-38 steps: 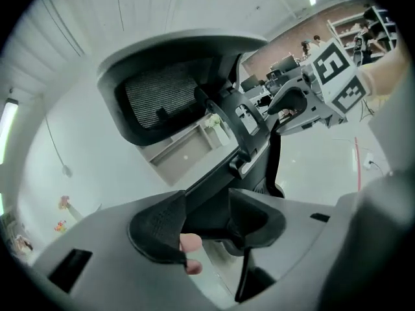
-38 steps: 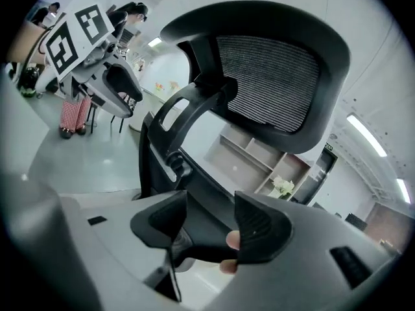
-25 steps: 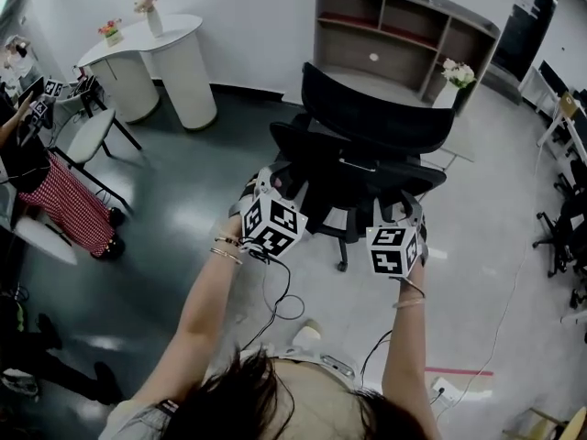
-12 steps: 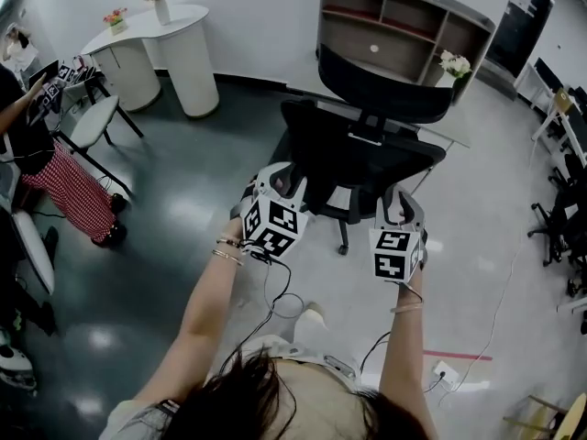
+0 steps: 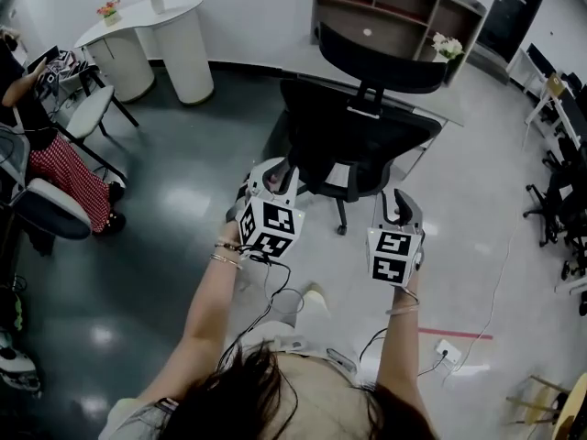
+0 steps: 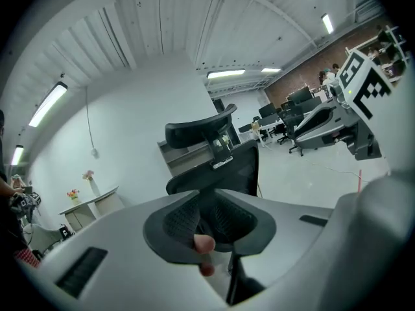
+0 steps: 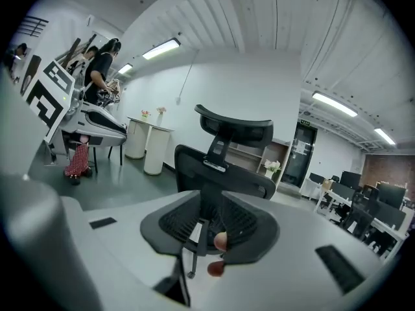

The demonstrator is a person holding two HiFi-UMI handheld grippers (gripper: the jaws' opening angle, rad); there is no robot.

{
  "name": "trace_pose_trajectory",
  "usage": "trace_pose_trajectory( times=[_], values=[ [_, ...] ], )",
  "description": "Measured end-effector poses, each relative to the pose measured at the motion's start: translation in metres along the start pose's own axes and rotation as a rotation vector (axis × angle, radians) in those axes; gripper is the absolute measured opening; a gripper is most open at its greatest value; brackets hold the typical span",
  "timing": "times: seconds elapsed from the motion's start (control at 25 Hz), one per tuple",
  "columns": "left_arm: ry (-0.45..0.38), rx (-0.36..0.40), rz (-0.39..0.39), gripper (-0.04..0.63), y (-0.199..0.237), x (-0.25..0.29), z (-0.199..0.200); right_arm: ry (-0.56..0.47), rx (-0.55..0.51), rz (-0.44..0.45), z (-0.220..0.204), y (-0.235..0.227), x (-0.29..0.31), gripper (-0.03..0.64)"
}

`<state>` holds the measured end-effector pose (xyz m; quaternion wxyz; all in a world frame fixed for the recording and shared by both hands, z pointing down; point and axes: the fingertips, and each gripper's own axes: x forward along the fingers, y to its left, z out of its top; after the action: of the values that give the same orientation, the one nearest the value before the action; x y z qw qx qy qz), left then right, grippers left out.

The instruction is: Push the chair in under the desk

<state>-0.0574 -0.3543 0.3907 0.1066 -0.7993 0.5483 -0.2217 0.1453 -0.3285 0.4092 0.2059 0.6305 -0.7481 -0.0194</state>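
A black mesh office chair [image 5: 358, 140] with a headrest [image 5: 381, 62] stands with its back toward me. It faces the white desk [image 5: 451, 110] in front of the shelf unit. My left gripper [image 5: 272, 174] is at the lower left edge of the chair's back. My right gripper [image 5: 401, 200] hangs just short of the back's lower right edge. Both gripper views look at the chair [image 6: 224, 167] [image 7: 224, 173] through their jaws. The jaws of the left gripper [image 6: 217, 238] and the right gripper [image 7: 211, 238] are closing, with nothing between them.
A grey shelf unit [image 5: 404, 12] stands behind the desk, and flowers [image 5: 447, 46] sit on the desk. At left are a round white table [image 5: 151, 26], white chairs [image 5: 92, 122] and a seated person [image 5: 50, 159]. More office chairs [image 5: 555, 209] stand at right. A cable [image 5: 275, 296] lies on the floor.
The chair has rolled away from me toward the desk, and both grippers have followed behind it. Both grippers' jaws have narrowed.
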Motion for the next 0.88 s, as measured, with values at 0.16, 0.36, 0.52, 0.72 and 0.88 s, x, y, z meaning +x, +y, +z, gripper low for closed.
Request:
trace_pose_trajectory(
  times=[0.16,0.36,0.52,0.72,0.88],
  values=[
    [-0.012,-0.028,0.015,0.071,-0.003,-0.014,-0.003,0.006,0.014,-0.013,-0.005,0.004,-0.016,0.097],
    [-0.012,0.016,0.062,0.061,-0.009,-0.039,-0.009,0.022,0.057,-0.011,-0.011,0.012,-0.037,0.093],
    [-0.036,-0.012,0.071,0.049,-0.015,-0.058,-0.004,0.017,0.045,-0.025,-0.009,0.017,-0.052,0.074],
    [-0.046,0.003,0.07,0.046,-0.024,-0.08,-0.001,0.009,0.037,-0.026,-0.006,0.028,-0.074,0.058],
    [-0.056,-0.007,0.058,0.043,-0.031,-0.098,0.004,-0.01,0.011,-0.028,-0.001,0.036,-0.089,0.054]
  ],
)
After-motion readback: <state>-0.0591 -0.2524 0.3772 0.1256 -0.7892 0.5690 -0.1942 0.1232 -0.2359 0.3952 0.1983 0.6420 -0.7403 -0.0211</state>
